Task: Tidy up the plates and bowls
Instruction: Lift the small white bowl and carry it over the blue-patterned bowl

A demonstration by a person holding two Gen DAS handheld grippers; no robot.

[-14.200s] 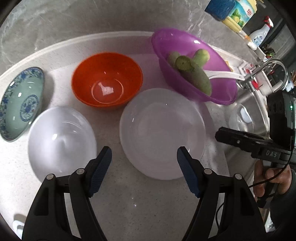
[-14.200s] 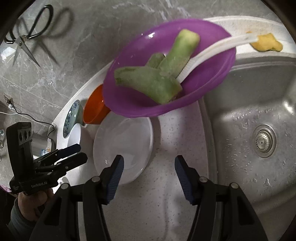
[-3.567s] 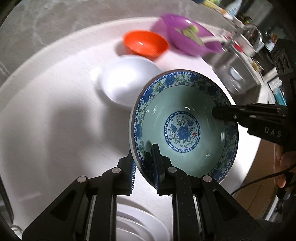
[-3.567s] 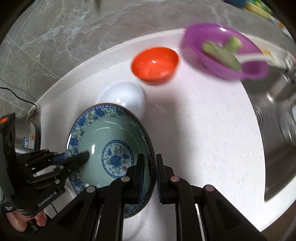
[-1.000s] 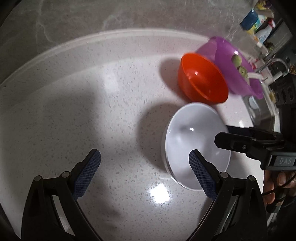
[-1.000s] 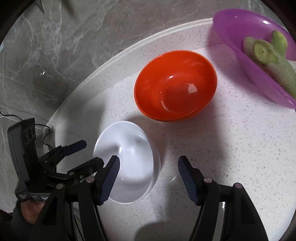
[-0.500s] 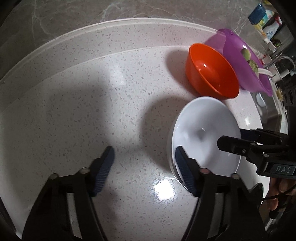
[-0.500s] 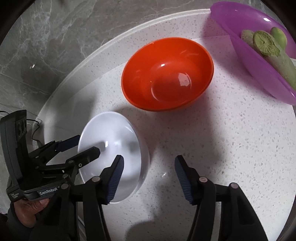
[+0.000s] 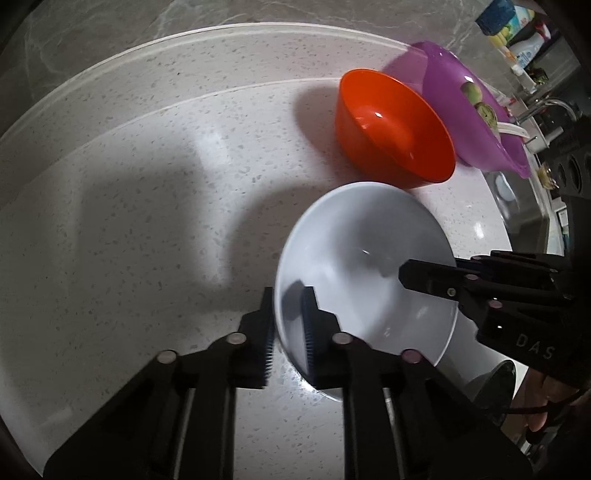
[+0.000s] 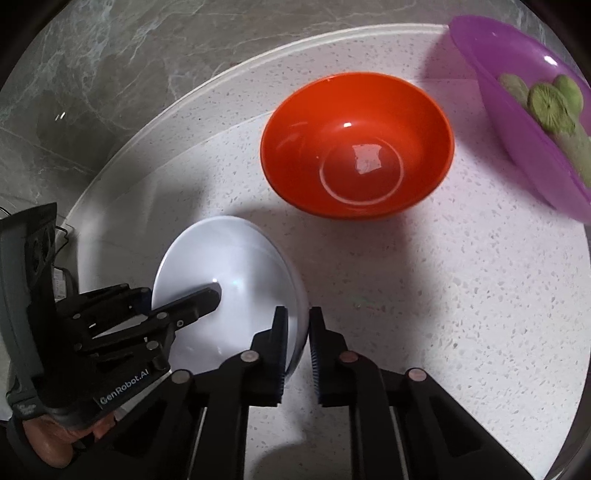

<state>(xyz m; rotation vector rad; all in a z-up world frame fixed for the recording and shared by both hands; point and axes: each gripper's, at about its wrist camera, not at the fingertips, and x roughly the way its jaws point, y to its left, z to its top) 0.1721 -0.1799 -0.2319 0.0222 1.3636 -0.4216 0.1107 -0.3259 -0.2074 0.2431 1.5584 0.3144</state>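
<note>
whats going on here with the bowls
A person holding two grippers is sorting bowls on a speckled counter. Both the left gripper and the right gripper are clamped on opposite rims of the white bowl, one finger inside and one outside. The orange bowl and the purple bowl of green vegetables sit untouched behind it.

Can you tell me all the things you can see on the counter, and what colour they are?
white bowl: 1, white, near edge of the counter, rim pinched from both sides.
orange bowl: 1, orange, behind the white bowl, empty.
purple bowl: 1, purple, right of the orange bowl.
green vegetable pieces: several, green, inside the purple bowl.
bottles: a few, blue, yellow, white, far right by the wall.
left hand-held gripper: 1, black, shut on the white bowl's rim.
right hand-held gripper: 1, black, shut on the opposite rim.
</note>
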